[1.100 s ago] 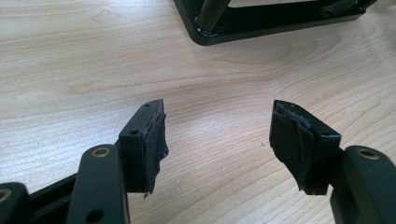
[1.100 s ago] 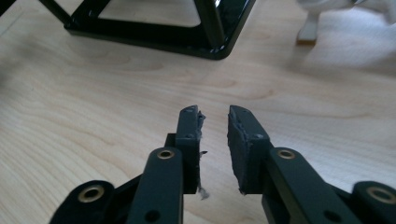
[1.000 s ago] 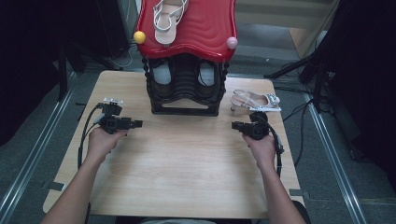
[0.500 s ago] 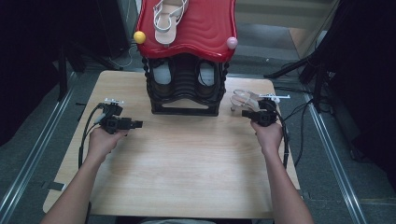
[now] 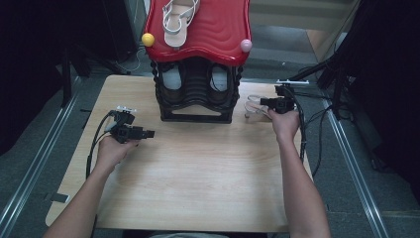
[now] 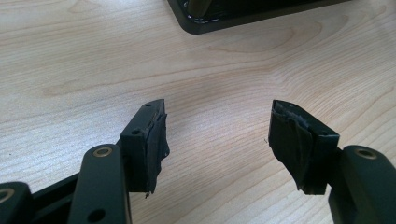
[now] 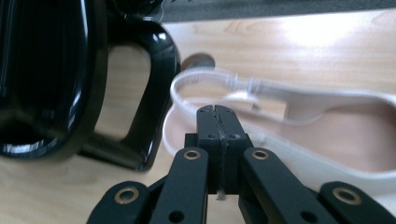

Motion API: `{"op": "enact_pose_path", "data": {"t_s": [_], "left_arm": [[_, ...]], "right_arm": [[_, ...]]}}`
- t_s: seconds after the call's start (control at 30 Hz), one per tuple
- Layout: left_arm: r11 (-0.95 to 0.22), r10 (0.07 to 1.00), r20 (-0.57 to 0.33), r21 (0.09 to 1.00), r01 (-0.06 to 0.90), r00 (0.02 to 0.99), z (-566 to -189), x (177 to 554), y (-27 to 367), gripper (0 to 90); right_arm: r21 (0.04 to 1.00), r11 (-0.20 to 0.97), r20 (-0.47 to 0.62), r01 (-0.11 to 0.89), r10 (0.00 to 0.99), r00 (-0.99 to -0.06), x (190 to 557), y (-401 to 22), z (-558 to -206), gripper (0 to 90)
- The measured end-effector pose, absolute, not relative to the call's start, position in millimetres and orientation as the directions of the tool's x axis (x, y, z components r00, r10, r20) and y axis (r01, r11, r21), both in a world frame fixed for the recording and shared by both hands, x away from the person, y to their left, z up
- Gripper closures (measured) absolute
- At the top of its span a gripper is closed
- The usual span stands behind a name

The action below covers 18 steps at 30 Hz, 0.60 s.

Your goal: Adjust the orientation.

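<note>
From the high view, the right tongs [image 5: 265,102] are reaching toward the white sandal [image 5: 255,105] that is lying on the counter [image 5: 198,183] just beside the right side of the black shoe rack [image 5: 196,91], while the left tongs [image 5: 148,133] are hovering over bare wood well apart from it, to the left of the rack's front. A second white sandal [image 5: 178,17] is lying on the rack's red top [image 5: 218,29], so the step in hand is probably grasping the one on the counter to place it on the rack. In the left gripper view, the left tongs [image 6: 217,135] are standing wide open over the wood with nothing between the jaws, the rack's base [image 6: 243,11] showing at the top edge; that hand is best kept out of the way or used to steady the rack. In the right gripper view, the right tongs [image 7: 218,122] are pressed fully closed, empty, with their tips pointing at the sandal [image 7: 327,140] near its thin strap [image 7: 210,79]; the rack's glossy black leg [image 7: 154,93] is standing close on the left. To do this well, the jaws need opening before moving further in, then closing across the sole's rim or the strap base rather than the loose strap alone, which would likely let the sandal swing. Approaching from the side away from the leg should avoid knocking the rack.
</note>
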State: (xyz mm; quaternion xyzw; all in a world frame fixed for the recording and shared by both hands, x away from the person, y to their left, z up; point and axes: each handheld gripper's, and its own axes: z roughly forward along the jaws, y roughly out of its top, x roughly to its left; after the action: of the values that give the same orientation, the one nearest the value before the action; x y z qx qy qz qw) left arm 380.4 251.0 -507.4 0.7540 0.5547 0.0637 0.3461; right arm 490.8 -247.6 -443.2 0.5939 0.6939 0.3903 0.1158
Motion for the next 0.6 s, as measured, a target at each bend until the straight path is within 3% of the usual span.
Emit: {"op": "enact_pose_path", "data": {"t_s": [0.27,0.6], "left_arm": [[-0.165,0.877,-0.28,0.589,0.792,0.391,-509.7,381.0,248.8,37.7],[-0.159,0.879,-0.28,0.592,0.79,0.387,-508.7,380.3,251.6,37.7]], "right_arm": [[0.651,-0.064,0.323,0.756,0.925,-0.2,515.0,-250.0,-451.6,90.0],[0.593,-0.016,0.285,0.805,0.939,-0.192,516.4,-248.2,-467.5,90.0]]}}
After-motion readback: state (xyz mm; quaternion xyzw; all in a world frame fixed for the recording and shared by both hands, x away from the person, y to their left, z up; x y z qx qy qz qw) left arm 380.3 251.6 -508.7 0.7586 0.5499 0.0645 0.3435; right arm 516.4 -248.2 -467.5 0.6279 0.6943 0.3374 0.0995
